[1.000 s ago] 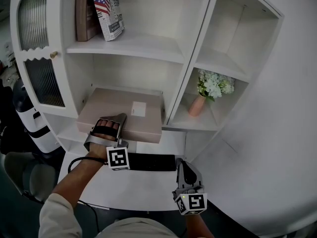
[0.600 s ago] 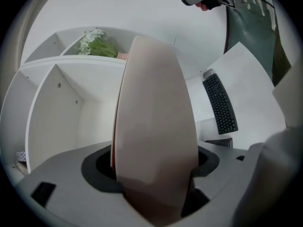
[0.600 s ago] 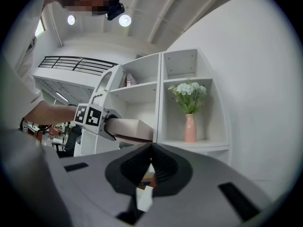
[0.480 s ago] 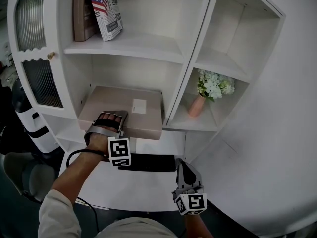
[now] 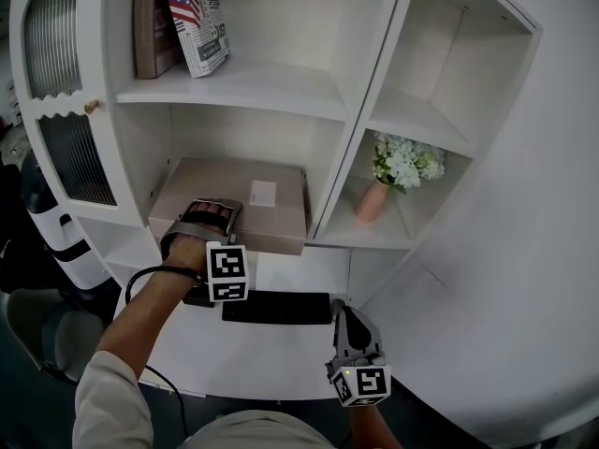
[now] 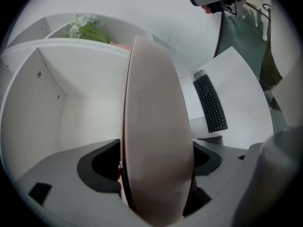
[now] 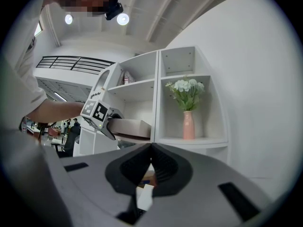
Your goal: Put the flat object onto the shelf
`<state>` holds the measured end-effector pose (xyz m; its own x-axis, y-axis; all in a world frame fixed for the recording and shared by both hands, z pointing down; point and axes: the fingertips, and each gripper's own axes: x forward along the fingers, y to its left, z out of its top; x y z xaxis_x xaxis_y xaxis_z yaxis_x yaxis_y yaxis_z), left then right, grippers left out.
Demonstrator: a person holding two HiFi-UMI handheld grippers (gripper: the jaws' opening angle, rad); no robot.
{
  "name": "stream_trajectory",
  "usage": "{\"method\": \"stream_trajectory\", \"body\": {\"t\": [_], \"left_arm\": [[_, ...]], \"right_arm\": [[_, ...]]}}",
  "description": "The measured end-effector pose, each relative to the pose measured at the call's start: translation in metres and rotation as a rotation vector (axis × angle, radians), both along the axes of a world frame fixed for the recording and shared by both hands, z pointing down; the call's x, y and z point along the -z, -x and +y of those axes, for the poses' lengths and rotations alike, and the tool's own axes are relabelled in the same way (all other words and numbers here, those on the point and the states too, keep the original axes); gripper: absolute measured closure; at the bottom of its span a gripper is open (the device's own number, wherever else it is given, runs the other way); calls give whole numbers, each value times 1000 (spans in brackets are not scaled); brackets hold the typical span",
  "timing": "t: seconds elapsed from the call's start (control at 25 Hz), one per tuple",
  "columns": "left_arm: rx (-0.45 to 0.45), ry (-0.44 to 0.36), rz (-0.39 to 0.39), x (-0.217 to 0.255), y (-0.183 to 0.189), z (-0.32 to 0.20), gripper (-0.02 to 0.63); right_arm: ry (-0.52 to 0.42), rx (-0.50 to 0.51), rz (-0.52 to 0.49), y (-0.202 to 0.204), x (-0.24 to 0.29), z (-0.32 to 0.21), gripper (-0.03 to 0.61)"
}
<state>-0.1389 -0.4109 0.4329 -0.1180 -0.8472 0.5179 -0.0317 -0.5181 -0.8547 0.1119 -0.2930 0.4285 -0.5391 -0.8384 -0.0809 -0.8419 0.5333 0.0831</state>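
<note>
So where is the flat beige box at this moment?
In the head view the flat beige box lies left of centre in the lower shelf compartment, below the books and left of the pink vase of flowers.

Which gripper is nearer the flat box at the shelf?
Left. The left gripper has the flat box between its jaws, which have just been opening; the right gripper sits back beside the keyboard.

Flat box (image 5: 225,181): I see matt, smooth beige cardboard.
Shelf (image 5: 271,87): smooth white painted finish, faint sheen.
Vase (image 5: 372,200): matt, looks ceramic to me.
</note>
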Motion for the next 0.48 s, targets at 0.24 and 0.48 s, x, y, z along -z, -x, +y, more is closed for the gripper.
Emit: {"method": "stream_trajectory", "body": {"t": [0.24,0.48], "left_arm": [[4,37,-4,-4,3,-9,210],[16,65,5,-6,5,-21,204]], "right_arm": [[9,-7,1,-2,-3,-3,575],[18,-6,-5,0,-5,-7,575]]}}
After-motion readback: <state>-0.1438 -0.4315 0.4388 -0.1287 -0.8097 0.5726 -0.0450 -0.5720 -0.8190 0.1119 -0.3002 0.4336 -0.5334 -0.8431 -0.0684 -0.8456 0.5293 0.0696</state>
